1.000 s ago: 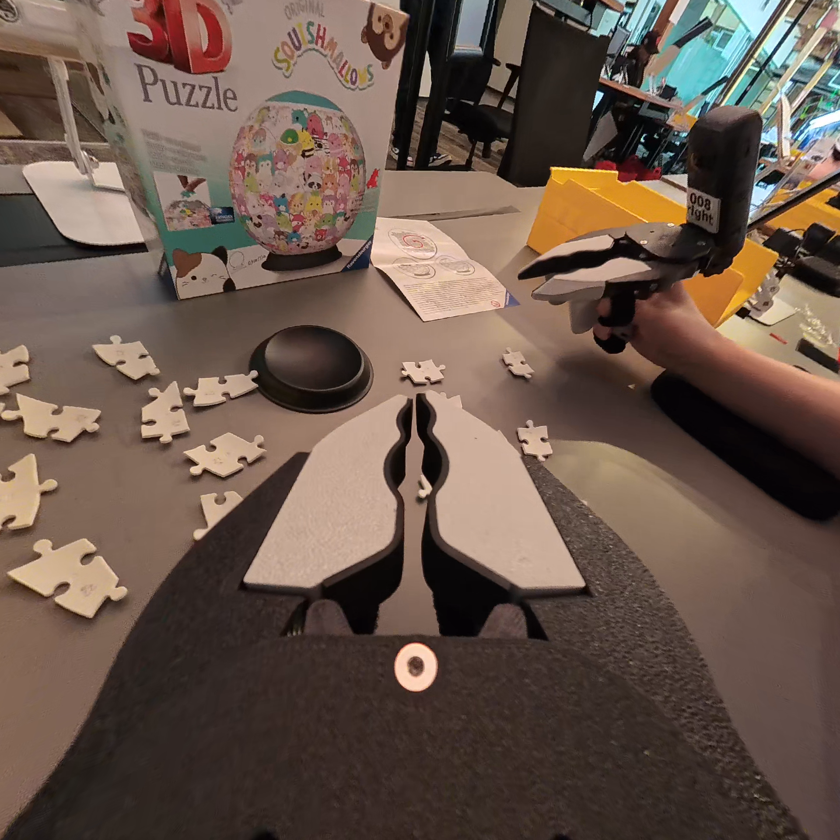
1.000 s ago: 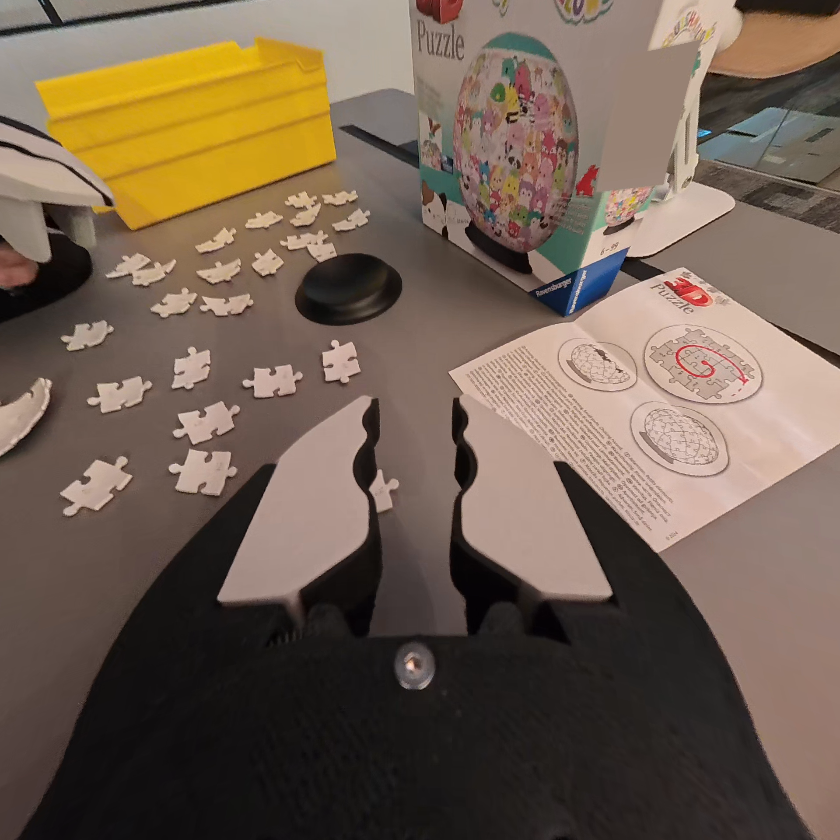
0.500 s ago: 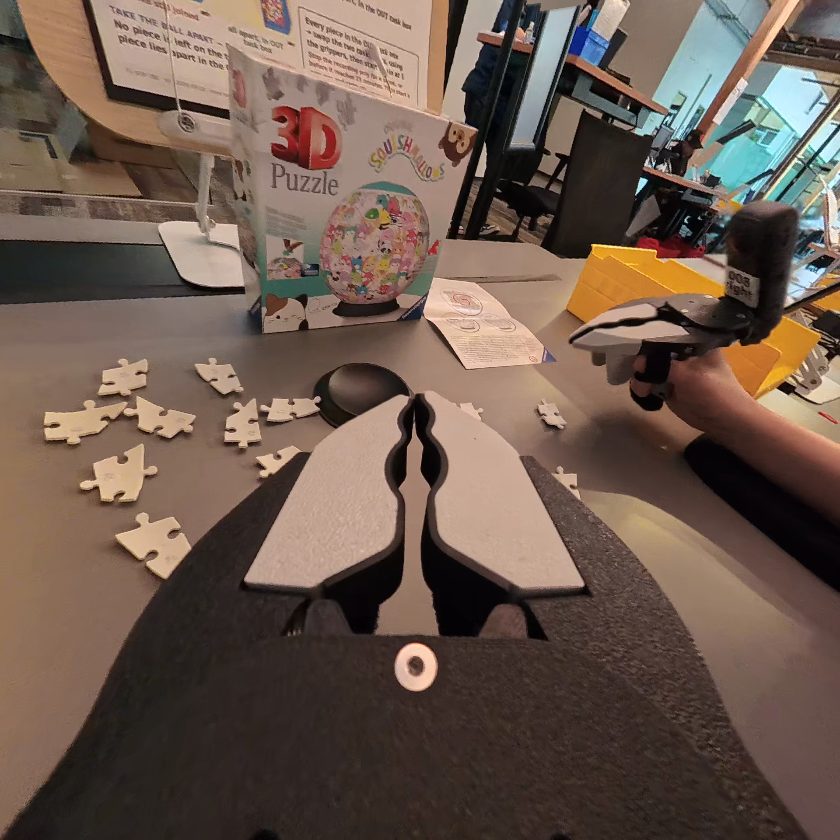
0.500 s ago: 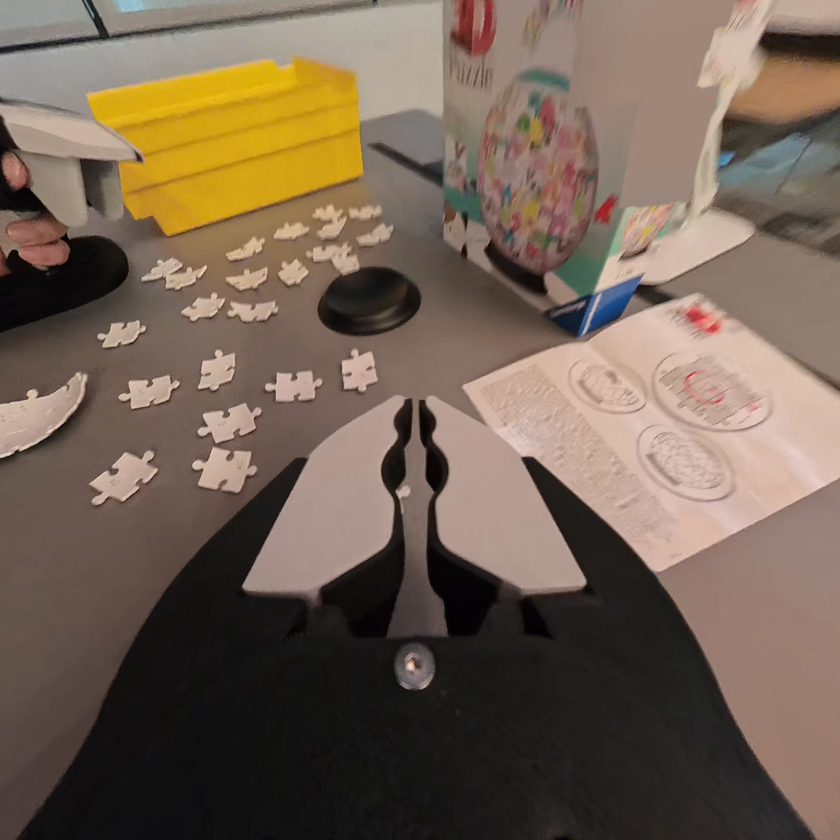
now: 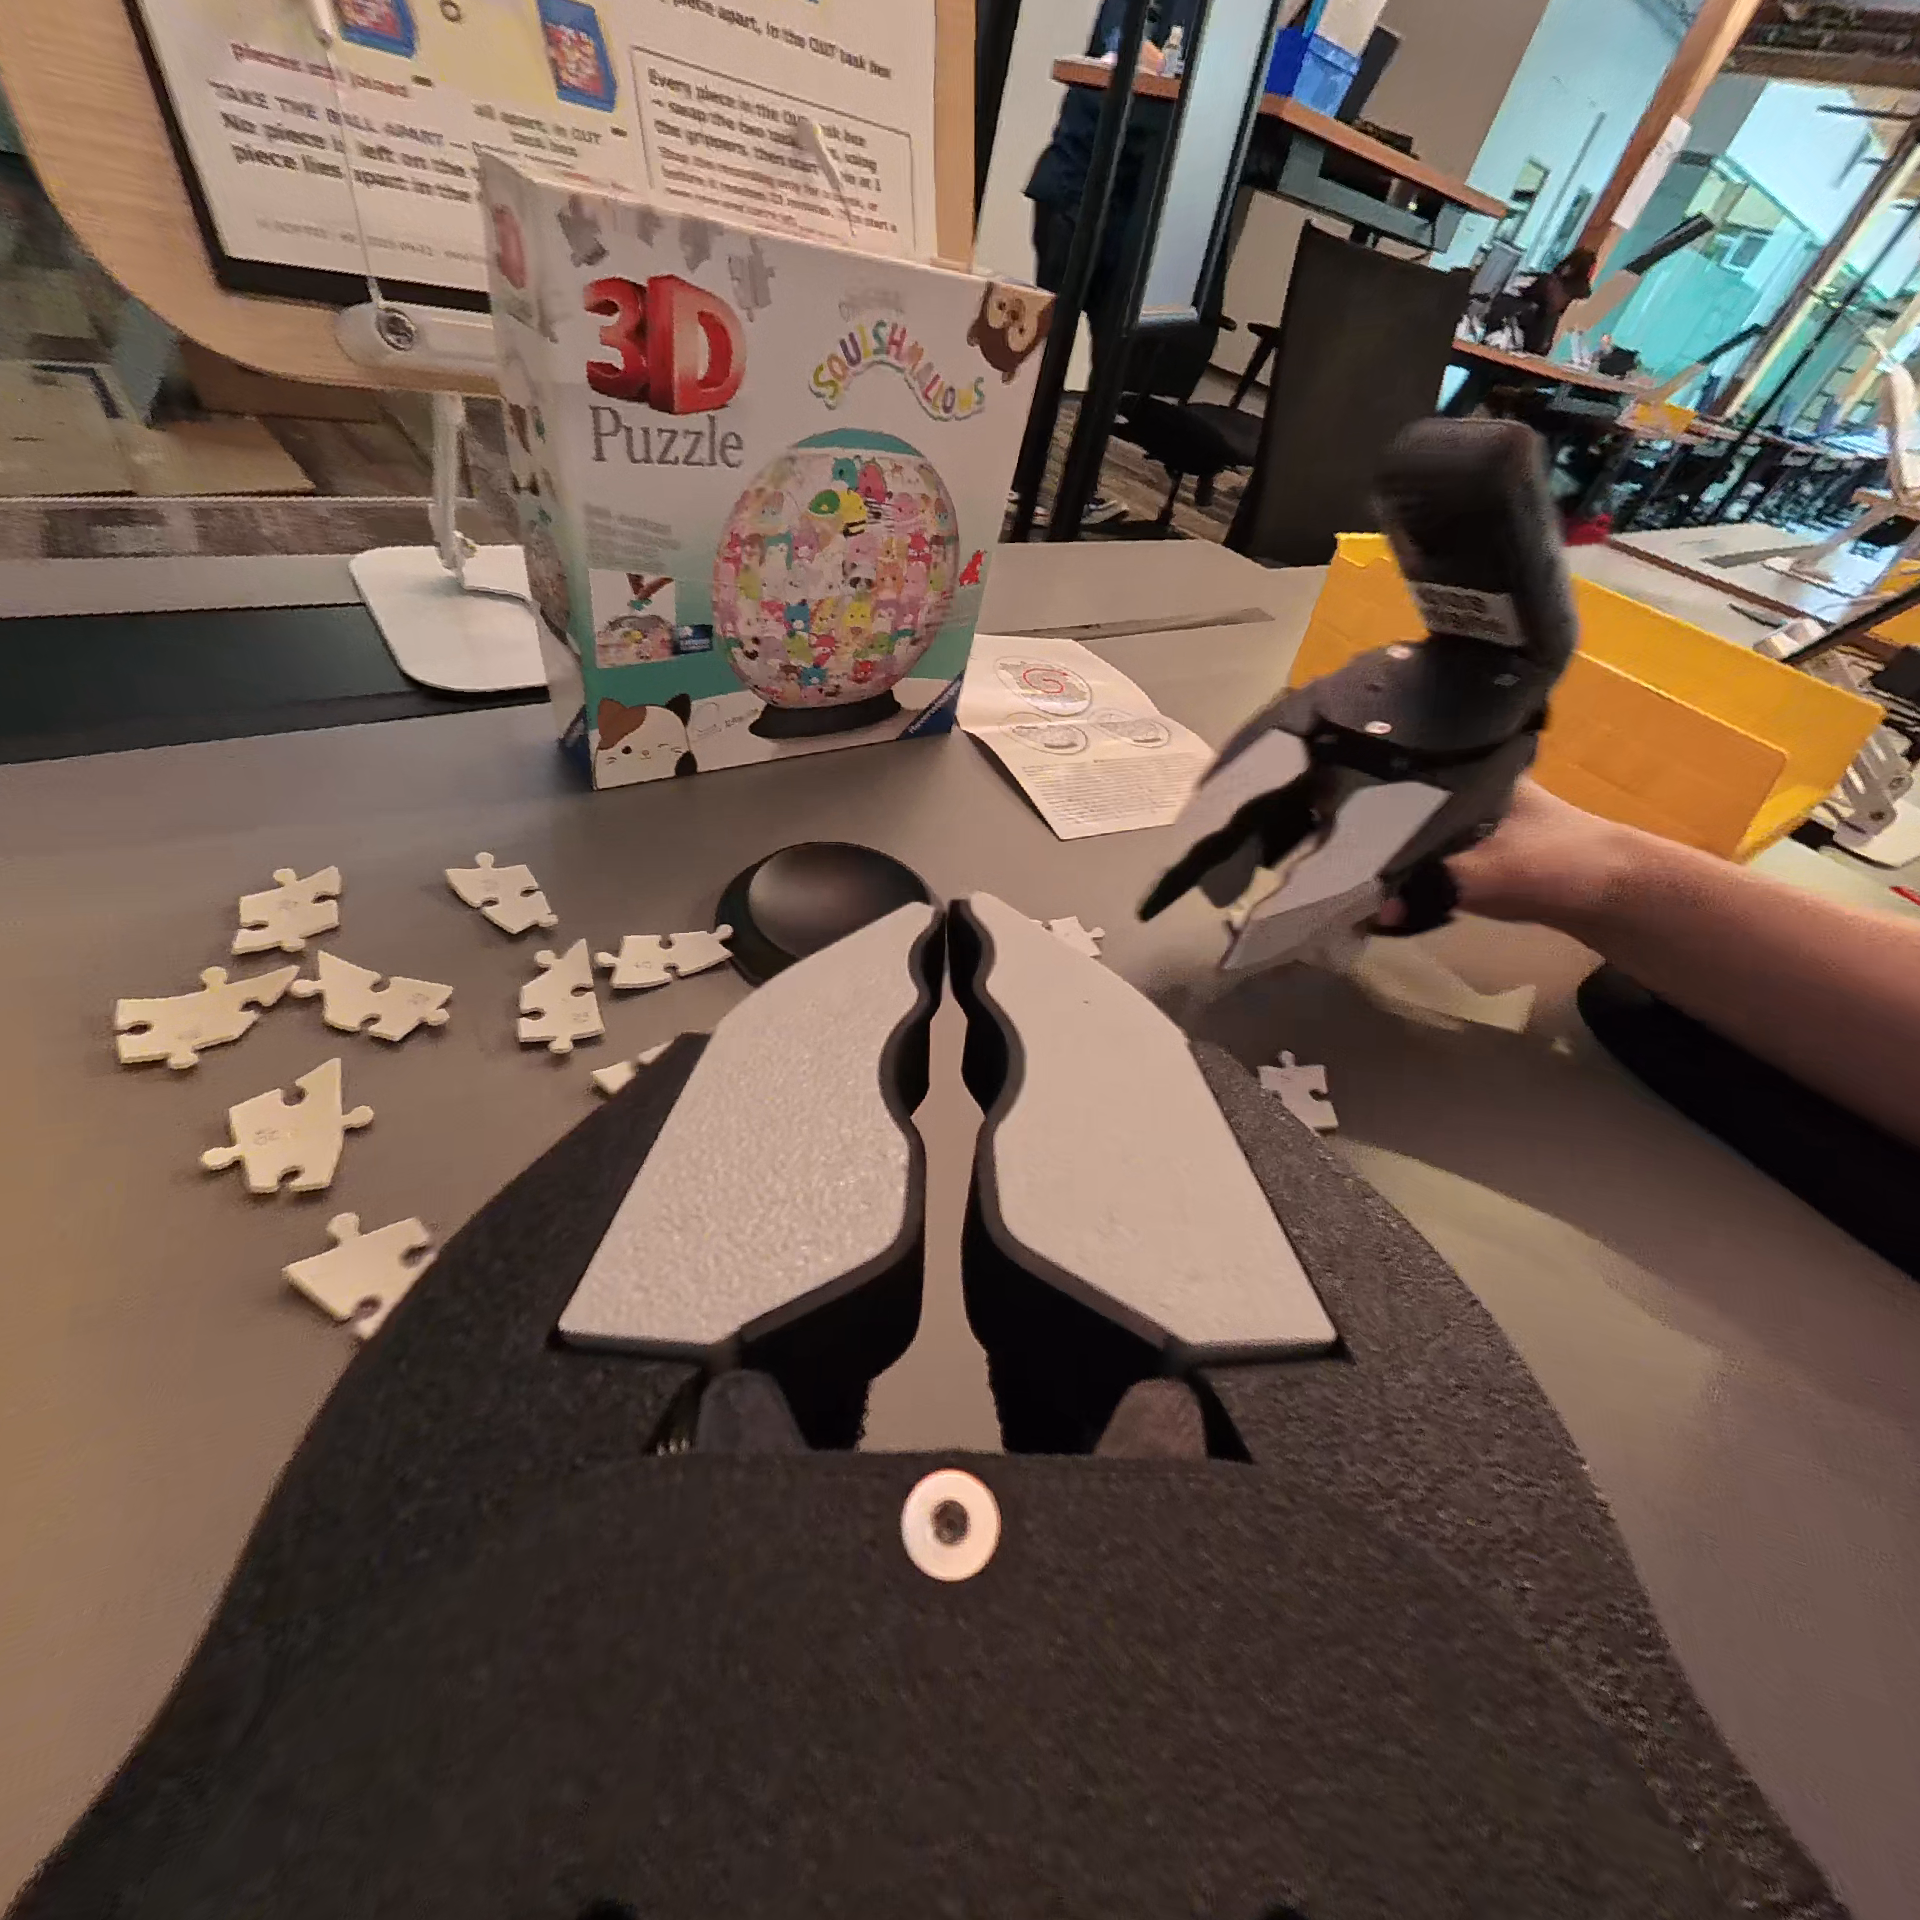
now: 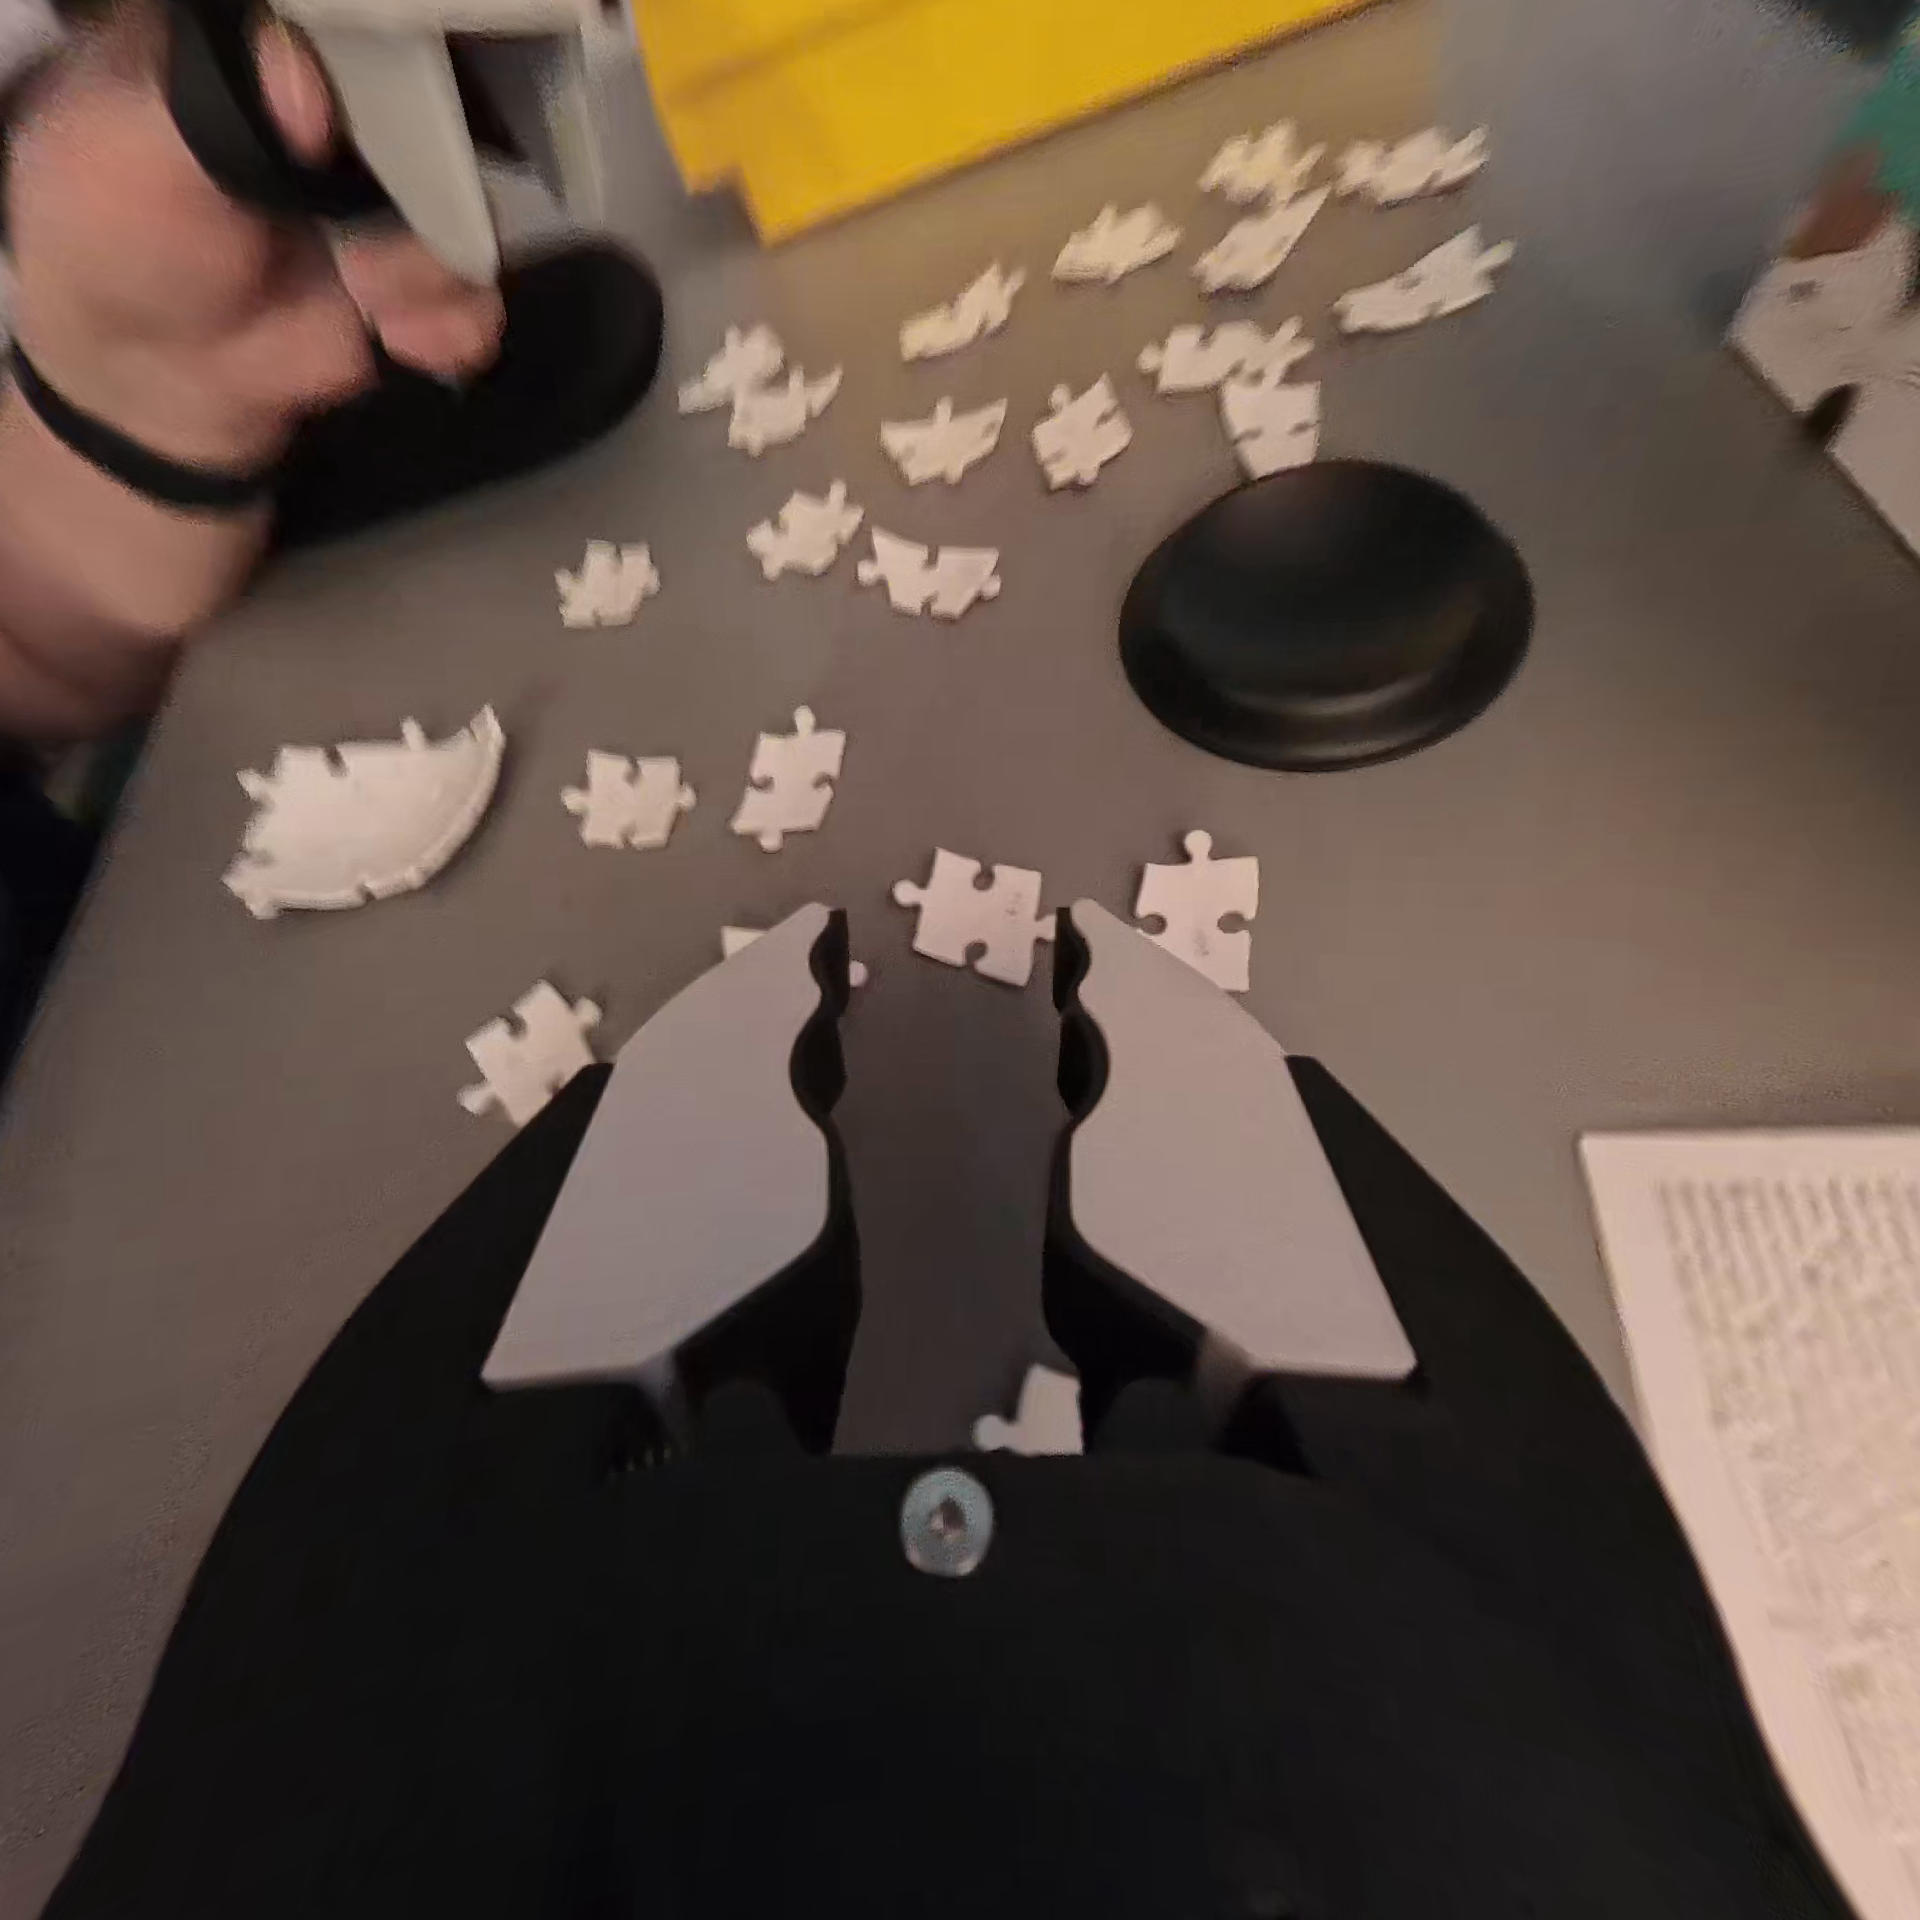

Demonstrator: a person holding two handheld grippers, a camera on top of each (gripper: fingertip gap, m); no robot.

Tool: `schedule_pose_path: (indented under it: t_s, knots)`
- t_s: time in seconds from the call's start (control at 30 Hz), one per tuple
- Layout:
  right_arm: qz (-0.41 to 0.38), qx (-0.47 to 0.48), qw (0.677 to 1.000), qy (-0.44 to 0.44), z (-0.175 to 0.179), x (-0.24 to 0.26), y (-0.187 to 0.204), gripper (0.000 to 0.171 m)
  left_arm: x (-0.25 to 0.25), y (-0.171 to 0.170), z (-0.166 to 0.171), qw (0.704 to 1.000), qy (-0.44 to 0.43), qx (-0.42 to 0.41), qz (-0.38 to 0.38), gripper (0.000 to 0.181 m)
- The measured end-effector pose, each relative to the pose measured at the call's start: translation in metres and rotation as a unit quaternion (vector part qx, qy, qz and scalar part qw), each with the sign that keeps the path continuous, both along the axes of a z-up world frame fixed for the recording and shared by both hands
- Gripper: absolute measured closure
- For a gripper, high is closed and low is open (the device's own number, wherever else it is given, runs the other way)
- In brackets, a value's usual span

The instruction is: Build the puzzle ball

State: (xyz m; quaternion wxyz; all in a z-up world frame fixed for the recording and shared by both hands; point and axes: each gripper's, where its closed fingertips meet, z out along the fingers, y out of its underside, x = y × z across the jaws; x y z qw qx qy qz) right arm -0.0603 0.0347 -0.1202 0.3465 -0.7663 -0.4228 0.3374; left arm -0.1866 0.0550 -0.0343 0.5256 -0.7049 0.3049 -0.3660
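Note:
Several white puzzle pieces (image 5: 281, 1132) lie face down on the grey table (image 5: 156, 831) around a round black stand (image 5: 826, 894). My left gripper (image 5: 948, 920) is shut and empty, above the table in front of the stand. My right gripper (image 6: 951, 925) is open and tilted down over the pieces. One piece (image 6: 977, 930) lies just beyond its tips, another (image 6: 1200, 914) beside the right finger. In the left wrist view the right gripper (image 5: 1195, 935) shows open, right of the stand. A curved joined section (image 6: 364, 821) lies to the left. The stand (image 6: 1325, 613) is ahead on the right.
The puzzle box (image 5: 769, 520) stands upright behind the stand, with an instruction sheet (image 5: 1091, 738) to its right. A yellow bin (image 5: 1662, 707) is at the far right. A black pad (image 6: 499, 395) lies under the hand (image 6: 156, 260) that holds the left gripper. Across from one pair of fingers to the other is roughly 15 cm. Both grippers' tips are roughly 20 cm from the curved joined section (image 6: 364, 821).
My right gripper shut half a second ago and has opened again, tipping down and moving in over the pieces. My left gripper stayed shut and pulled back and up.

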Motion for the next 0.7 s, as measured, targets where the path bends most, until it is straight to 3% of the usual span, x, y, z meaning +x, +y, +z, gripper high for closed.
schedule_pose_path:
  t_s: [0.07, 0.23, 0.47, 0.57, 0.7]
  knots:
    - [0.039, 0.02, 0.997, -0.056, -0.007, -0.002, 0.009, 0.134, 0.007, -0.006, -0.002, 1.0, 0.001, -0.002, -0.019, 0.181]
    - [0.114, -0.057, 0.987, -0.097, -0.016, -0.008, 0.009, 0.132, 0.016, -0.012, -0.011, 0.998, 0.037, 0.013, -0.038, 0.181]
    - [0.173, -0.009, 0.97, -0.168, -0.033, -0.018, 0.005, 0.129, 0.021, -0.017, -0.015, 0.997, 0.037, -0.003, -0.061, 0.181]
    - [0.176, 0.021, 0.966, -0.188, -0.036, -0.017, 0.005, 0.145, 0.02, -0.017, -0.014, 0.998, 0.032, -0.006, -0.062, 0.181]
    - [0.181, 0.04, 0.966, -0.182, -0.035, -0.017, 0.002, 0.153, 0.018, -0.016, -0.015, 0.998, 0.03, -0.01, -0.06, 0.181]
